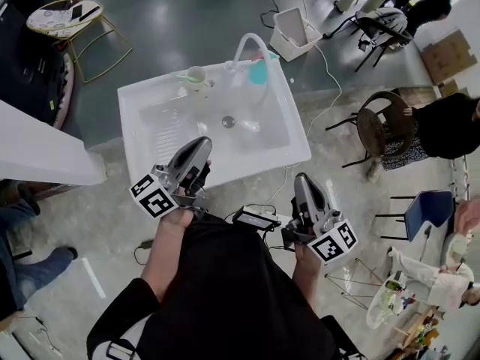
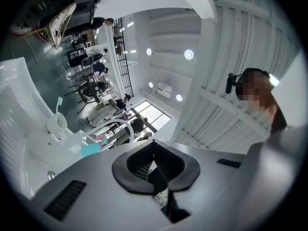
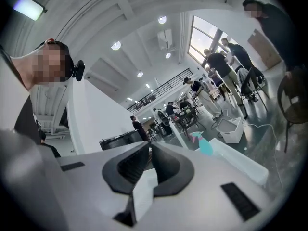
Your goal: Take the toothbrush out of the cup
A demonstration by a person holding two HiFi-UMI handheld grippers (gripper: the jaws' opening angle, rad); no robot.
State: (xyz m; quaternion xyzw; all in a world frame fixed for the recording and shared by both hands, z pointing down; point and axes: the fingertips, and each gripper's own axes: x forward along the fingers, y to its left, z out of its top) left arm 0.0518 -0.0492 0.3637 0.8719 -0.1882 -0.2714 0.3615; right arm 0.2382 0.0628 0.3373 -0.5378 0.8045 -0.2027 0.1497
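A pale green cup stands on the far left rim of the white sink, with a light green toothbrush sticking out of it. In the left gripper view the cup and the toothbrush show far off to the left. Both grippers hang at the sink's near side, well short of the cup. My left gripper is shut and empty, its jaws together. My right gripper is at the sink's near right corner, also shut with nothing in it.
A white arched faucet and a teal object sit at the sink's far rim. Behind the sink stands a white bin with cables on the floor. There is a round side table at far left; chairs and seated people are at right.
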